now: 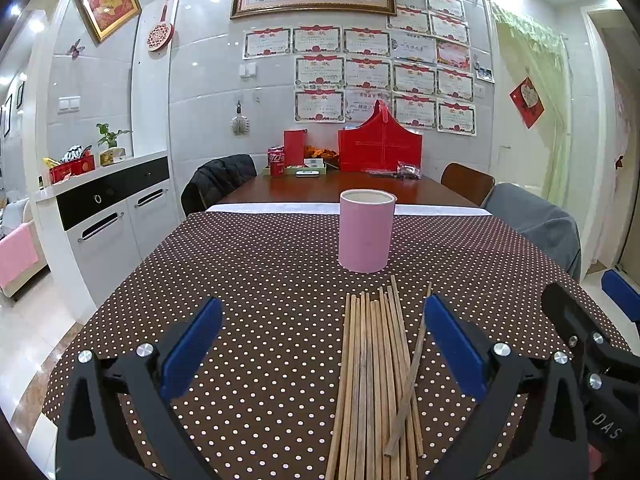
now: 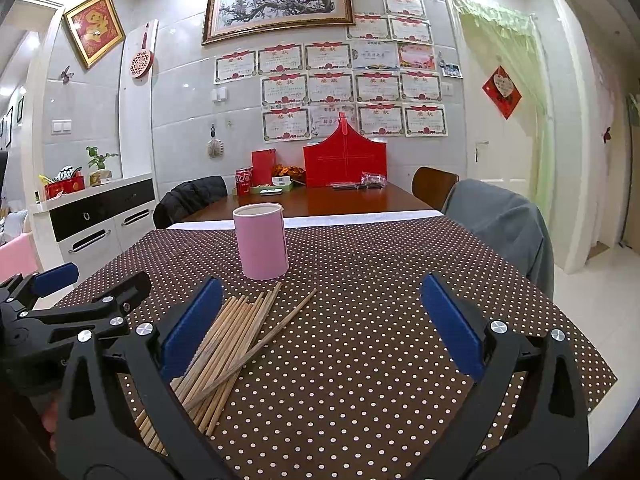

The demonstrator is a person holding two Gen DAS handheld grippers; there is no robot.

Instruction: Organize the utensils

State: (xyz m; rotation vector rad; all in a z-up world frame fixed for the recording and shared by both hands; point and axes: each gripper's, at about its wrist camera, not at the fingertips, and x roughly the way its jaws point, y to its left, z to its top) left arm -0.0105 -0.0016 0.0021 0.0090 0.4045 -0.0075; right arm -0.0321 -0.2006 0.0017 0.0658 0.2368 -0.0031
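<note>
A bundle of wooden chopsticks (image 1: 372,376) is lying flat on the bench (image 1: 248,280), which is wearing a brown cloth with white polka dots. In the left wrist view the sticks are running side by side from 6 o'clock up toward 12 o'clock, their far tips pointing at a pink cylindrical holder (image 1: 366,230) that is standing upright just beyond them, near but apart. One darker stick (image 1: 412,364) is lying askew across the right edge of the bundle, tilted toward 1 o'clock.

The left gripper (image 1: 324,344) is hovering over the bench with its blue-padded fingers (image 1: 192,344) spread wide and released, grasping nothing; the chopsticks are sitting between them, closer to the right-hand finger. At 3 o'clock in this view the right gripper's black frame is showing beside it.

In the right wrist view the right gripper (image 2: 324,324) is likewise hanging with its fingers (image 2: 452,324) wide apart and holding nothing. Here the chopsticks (image 2: 224,348) are fanning out at 8 o'clock, partly hidden behind the left-hand finger, with the stray stick angling toward 1 o'clock. The holder (image 2: 262,240) is standing at 11 o'clock, just past the stick tips. The left gripper is appearing at 9 o'clock.

Beyond the cloth, a red gift box (image 1: 380,140) and a red drink can (image 1: 276,160) are sitting at the far end of the bench, against a tiled wall covered in certificates (image 1: 360,76).
</note>
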